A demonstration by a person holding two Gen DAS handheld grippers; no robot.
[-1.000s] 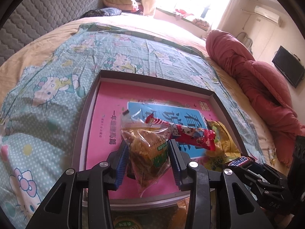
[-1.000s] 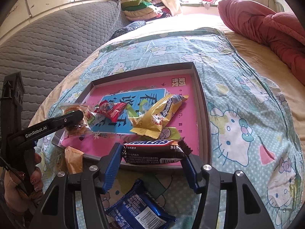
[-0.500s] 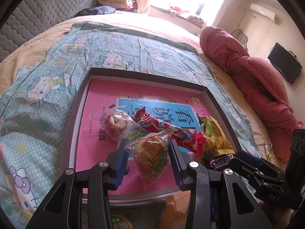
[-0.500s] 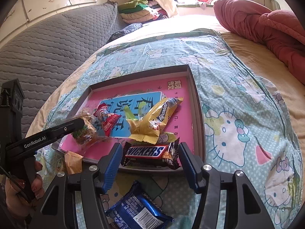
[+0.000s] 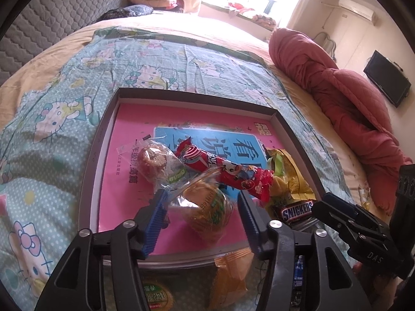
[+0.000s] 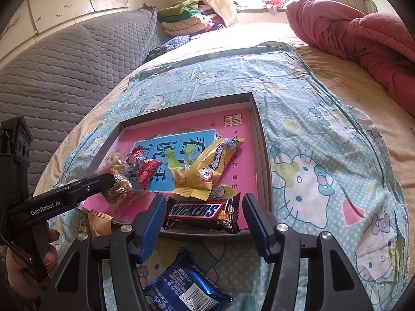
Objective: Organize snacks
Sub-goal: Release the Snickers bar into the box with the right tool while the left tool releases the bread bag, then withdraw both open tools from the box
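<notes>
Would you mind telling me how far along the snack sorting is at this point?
Done: the tray holds a red packet, a yellow bag and two clear-wrapped cakes. In hand: the left gripper is opening around the nearer cake, which lies in the tray; the Snickers bar lies between the right gripper pads at the tray's near edge. Left: the blue packet and orange packet lie outside.

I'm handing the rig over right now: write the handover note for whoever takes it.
Left tongs: opening, clear-wrapped golden pastry lying between them on the shallow pink-floored box tray.
Right tongs: around the brown Snickers bar at the tray's near edge; pads seem clear of it.
In tray: second clear-wrapped pastry, red snack stick, yellow wrapper.
Left on the bedsheet: blue foil packet, orange packet, green-labelled packet.
</notes>
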